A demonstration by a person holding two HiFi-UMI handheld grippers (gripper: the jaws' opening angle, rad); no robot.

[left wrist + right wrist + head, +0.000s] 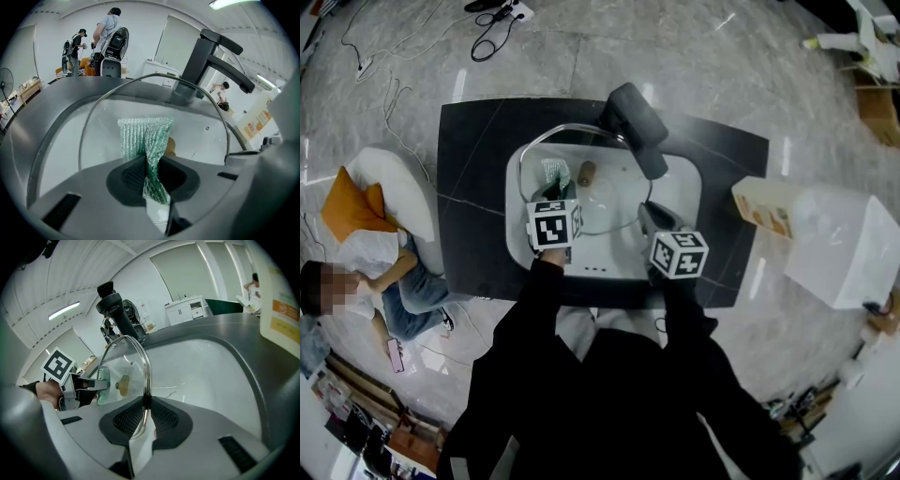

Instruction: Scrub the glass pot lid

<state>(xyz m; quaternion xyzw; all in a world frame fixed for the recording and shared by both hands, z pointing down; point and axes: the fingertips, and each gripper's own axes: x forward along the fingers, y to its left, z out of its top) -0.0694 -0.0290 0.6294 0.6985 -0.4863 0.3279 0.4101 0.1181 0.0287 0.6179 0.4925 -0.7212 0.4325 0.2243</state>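
The glass pot lid (108,126) is clear and smooth with a shiny metal rim and a tan, wood-like knob (587,172), the green scouring pad (146,138) a coarse glittery mesh, the sink (675,192) glossy white, its tap (636,127) matt black

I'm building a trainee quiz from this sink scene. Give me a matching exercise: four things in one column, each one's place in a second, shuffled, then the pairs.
Things:
1. green scourer
2. glass lid
3. black faucet
4. tan knob

Places:
A. at the back edge of the sink
B. rim gripped by the right claw
C. at the lid's middle
D. pinched in the left claw

Pairs: 1-D, 2-B, 3-A, 4-C
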